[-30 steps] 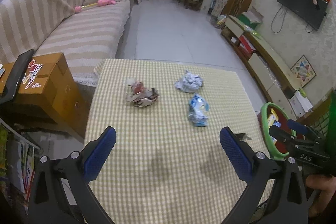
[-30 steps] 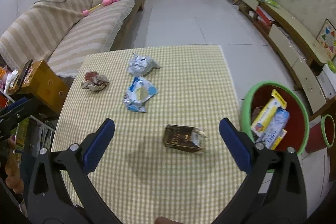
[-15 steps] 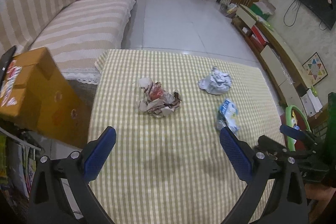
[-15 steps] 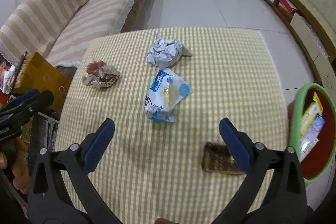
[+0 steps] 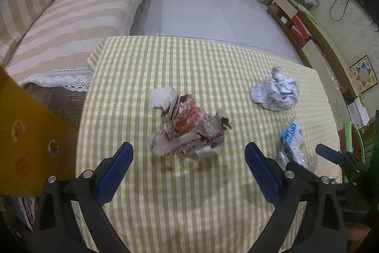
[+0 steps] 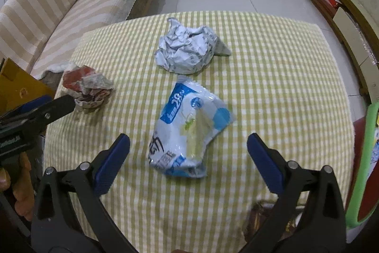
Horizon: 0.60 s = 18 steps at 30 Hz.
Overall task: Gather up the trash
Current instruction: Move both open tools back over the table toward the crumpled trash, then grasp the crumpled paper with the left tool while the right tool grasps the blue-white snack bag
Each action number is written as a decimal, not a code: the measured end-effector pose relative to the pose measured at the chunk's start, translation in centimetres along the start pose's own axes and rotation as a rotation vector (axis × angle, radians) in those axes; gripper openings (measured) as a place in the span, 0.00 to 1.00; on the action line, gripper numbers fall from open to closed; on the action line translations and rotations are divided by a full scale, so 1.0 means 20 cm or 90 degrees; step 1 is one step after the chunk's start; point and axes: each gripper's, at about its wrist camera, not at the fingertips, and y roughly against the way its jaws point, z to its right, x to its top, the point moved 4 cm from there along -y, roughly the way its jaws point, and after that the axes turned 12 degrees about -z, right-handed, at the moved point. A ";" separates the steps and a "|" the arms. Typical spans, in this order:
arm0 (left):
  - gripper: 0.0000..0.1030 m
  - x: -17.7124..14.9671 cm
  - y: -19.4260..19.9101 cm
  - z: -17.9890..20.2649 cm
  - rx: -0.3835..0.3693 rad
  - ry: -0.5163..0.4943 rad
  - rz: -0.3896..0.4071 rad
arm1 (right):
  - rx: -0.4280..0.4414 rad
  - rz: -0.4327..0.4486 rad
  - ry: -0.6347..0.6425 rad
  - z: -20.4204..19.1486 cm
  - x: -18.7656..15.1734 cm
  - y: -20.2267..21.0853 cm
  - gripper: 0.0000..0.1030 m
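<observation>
The left gripper (image 5: 188,153) hangs over a checked table (image 5: 213,68) with its two blue pads spread wide but closing, nothing pressed between them; a red-and-white paper wad (image 5: 187,127) lies on the cloth just ahead of the tips, in line with the gap. The right gripper (image 6: 188,144) is likewise spread, its two pads apart and touching nothing, with a blue-and-white wrapper (image 6: 189,129) lying between and just beyond them. Three loose pieces of trash show in both views: the wad, the wrapper, and a crumpled white paper ball (image 6: 187,51) farther off. A fourth, a dark brown packet (image 6: 265,217), shows partly under the right gripper's right arm. One green-rimmed bin (image 6: 364,158) stands off the table's right edge, with packaging in it. One striped sofa (image 5: 66,16) lies beyond the table on the left.
</observation>
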 end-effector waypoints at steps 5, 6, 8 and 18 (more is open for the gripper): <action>0.76 0.04 -0.09 0.02 -0.003 -0.006 -0.015 | -0.007 -0.005 0.007 -0.01 0.01 -0.05 0.89; 0.73 0.05 -0.10 0.02 -0.003 -0.007 -0.017 | -0.008 -0.007 0.010 -0.02 0.01 -0.06 0.86; 0.63 0.05 -0.13 0.03 0.003 -0.006 -0.020 | -0.005 -0.014 0.010 -0.03 0.00 -0.07 0.80; 0.34 0.04 -0.11 0.08 -0.021 -0.010 -0.018 | -0.001 -0.019 0.012 0.01 -0.07 -0.03 0.36</action>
